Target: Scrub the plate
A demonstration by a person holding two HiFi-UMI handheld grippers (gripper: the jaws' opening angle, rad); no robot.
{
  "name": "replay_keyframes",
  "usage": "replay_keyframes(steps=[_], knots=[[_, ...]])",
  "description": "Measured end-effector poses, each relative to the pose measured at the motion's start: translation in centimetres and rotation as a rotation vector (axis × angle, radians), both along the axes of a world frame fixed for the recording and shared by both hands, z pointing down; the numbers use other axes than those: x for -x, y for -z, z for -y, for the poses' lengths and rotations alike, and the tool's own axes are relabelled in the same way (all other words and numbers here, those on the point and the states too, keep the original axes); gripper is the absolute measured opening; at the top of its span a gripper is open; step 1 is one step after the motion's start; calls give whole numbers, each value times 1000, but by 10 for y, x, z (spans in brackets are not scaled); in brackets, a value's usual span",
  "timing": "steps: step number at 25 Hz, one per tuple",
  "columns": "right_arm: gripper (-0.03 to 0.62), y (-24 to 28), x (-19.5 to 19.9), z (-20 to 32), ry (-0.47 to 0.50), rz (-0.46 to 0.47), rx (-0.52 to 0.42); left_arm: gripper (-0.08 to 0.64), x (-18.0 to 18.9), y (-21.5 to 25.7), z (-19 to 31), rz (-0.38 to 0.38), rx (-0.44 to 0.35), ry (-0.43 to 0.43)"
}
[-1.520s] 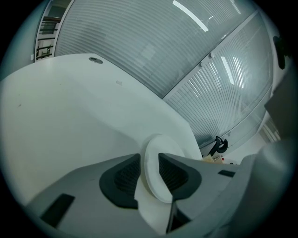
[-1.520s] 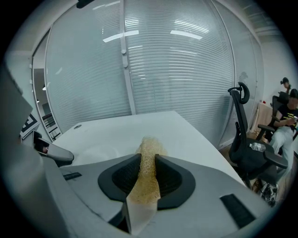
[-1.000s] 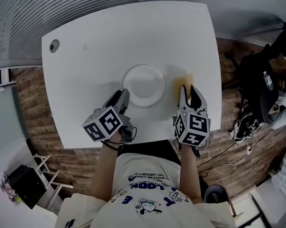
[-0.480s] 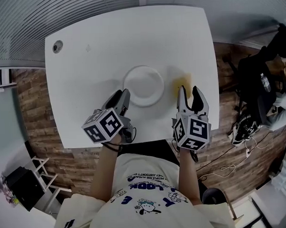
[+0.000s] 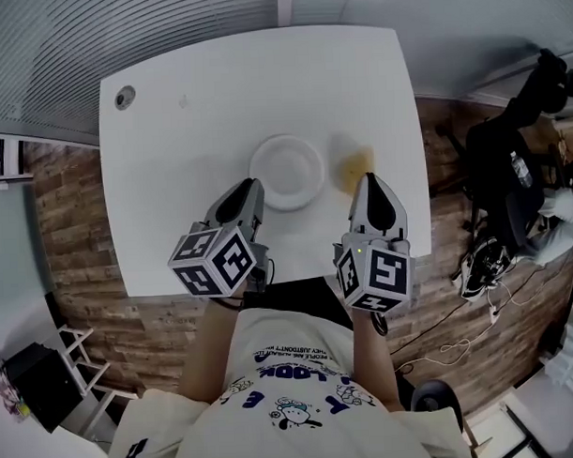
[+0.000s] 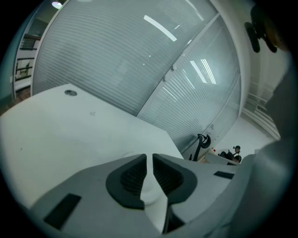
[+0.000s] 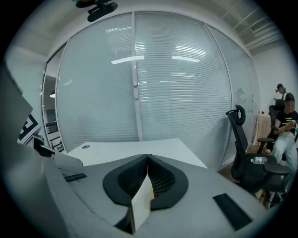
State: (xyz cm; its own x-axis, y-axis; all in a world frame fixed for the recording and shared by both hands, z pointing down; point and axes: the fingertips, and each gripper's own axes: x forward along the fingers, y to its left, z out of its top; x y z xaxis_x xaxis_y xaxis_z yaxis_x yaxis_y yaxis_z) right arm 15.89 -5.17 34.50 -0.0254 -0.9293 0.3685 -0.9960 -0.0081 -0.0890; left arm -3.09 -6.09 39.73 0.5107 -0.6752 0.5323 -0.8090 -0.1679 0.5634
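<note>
White table (image 5: 172, 162) on a brick-patterned floor (image 5: 75, 231) carries a white plate (image 5: 285, 171) at its middle, with a yellow sponge (image 5: 352, 168) lying just beside the plate toward the table's right edge, clear of both tools; the left gripper (image 5: 251, 187) hangs over the table's near side by the plate's near-left rim, its jaws just closed down to a narrow slit with nothing between them; the right gripper (image 5: 369, 179) hangs near the sponge's near side, its jaws just drawn fully together and empty; slatted glass walls (image 7: 135, 83) stand beyond the table's far edge; an office chair (image 7: 242, 139) sits off its right edge.
</note>
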Motion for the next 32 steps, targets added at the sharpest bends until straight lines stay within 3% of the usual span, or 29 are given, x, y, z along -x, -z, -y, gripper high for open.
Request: replay_keyframes(steps=[7, 14, 23, 32], knots=[[-2, 27, 23, -4, 40, 6, -59, 25, -11, 54, 1, 178, -234, -92], [-2, 47, 48, 0, 89, 19, -106, 25, -1, 88, 4, 299, -384, -85], [-3, 64, 69, 5, 145, 46, -152, 25, 0, 123, 10, 350, -528, -50], [-3, 75, 73, 8, 147, 56, -189, 25, 1, 143, 14, 393, -616, -30]])
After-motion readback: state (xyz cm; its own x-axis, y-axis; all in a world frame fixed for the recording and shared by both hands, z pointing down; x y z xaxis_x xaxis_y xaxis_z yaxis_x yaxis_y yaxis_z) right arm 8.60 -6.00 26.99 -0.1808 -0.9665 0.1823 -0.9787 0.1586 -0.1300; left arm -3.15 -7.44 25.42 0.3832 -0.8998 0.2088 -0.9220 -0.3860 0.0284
